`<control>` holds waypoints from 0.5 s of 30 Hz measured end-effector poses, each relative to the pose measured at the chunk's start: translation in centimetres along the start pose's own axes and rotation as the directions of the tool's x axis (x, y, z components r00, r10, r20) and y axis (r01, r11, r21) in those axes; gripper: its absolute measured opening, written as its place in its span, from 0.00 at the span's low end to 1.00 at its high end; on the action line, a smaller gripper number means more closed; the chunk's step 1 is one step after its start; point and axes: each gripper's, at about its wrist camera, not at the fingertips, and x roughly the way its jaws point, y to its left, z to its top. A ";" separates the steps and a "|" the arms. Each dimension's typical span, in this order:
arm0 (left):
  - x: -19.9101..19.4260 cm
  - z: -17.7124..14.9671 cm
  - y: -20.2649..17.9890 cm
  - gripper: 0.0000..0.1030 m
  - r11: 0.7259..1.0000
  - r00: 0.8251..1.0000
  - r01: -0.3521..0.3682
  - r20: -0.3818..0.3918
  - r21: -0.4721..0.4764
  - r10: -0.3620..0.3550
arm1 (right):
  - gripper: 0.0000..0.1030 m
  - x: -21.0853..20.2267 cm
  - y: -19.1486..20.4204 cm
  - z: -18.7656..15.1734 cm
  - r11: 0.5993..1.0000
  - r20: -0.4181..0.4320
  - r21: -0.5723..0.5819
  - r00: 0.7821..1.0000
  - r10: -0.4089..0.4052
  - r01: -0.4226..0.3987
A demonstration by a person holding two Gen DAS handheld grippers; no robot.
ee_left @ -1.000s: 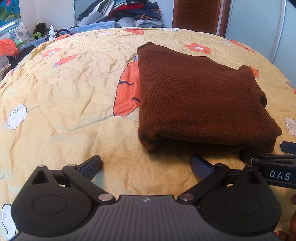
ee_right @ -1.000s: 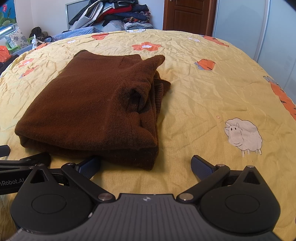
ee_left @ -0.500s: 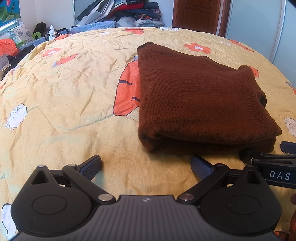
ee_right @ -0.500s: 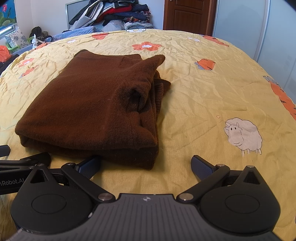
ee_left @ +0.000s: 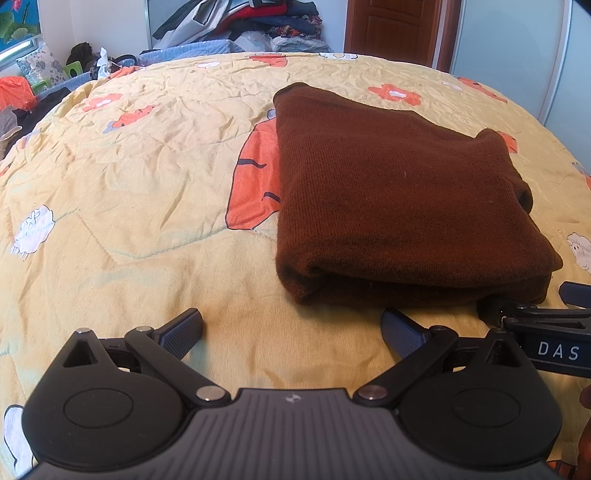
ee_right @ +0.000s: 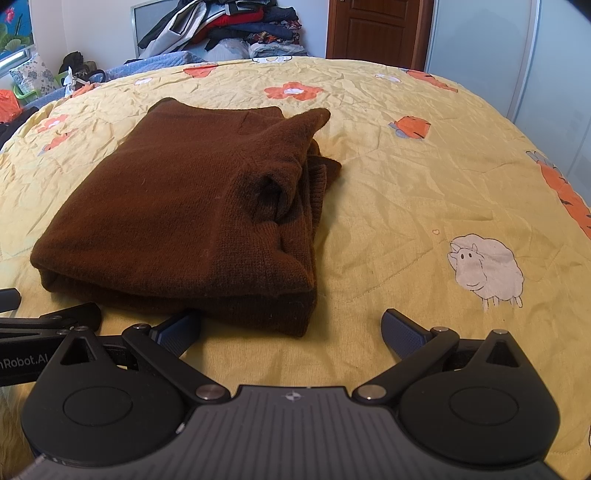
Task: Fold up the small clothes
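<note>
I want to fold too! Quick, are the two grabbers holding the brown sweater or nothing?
Left gripper: open, holding nothing, just short of the brown sweater.
Right gripper: open, holding nothing.

Folded brown sweater [ee_left: 399, 199] lies before the spread left hand-held gripper [ee_left: 291, 326].

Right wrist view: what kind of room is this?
Most likely a home bedroom: a bed with a yellow cartoon-print quilt, heaped clothes behind it, and a wooden door. A folded brown sweater lies on the quilt.
</note>
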 end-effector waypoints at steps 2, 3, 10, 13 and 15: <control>0.0 0.0 0.0 1.00 1.000 1.000 0.000 0.000 0.000 0.000 | 1.00 0.0 0.0 0.0 1.000 -0.001 0.000 1.000 0.000 0.000; 0.0 0.0 0.0 1.00 1.000 1.000 0.000 0.000 0.000 0.000 | 1.00 0.0 0.0 0.1 1.000 -0.001 0.000 1.000 0.000 0.000; 0.0 0.0 0.0 1.00 1.000 1.000 0.000 0.000 0.000 0.000 | 1.00 0.0 0.0 -0.1 1.000 -0.001 0.000 1.000 0.000 0.000; 0.0 0.0 0.0 1.00 1.000 1.000 0.000 0.000 0.000 0.000 | 1.00 0.0 0.0 -0.1 1.000 -0.001 0.000 1.000 0.000 0.000; 0.0 0.0 0.0 1.00 1.000 1.000 0.000 0.000 0.000 0.000 | 1.00 0.0 0.0 0.0 1.000 -0.002 0.000 1.000 0.000 0.000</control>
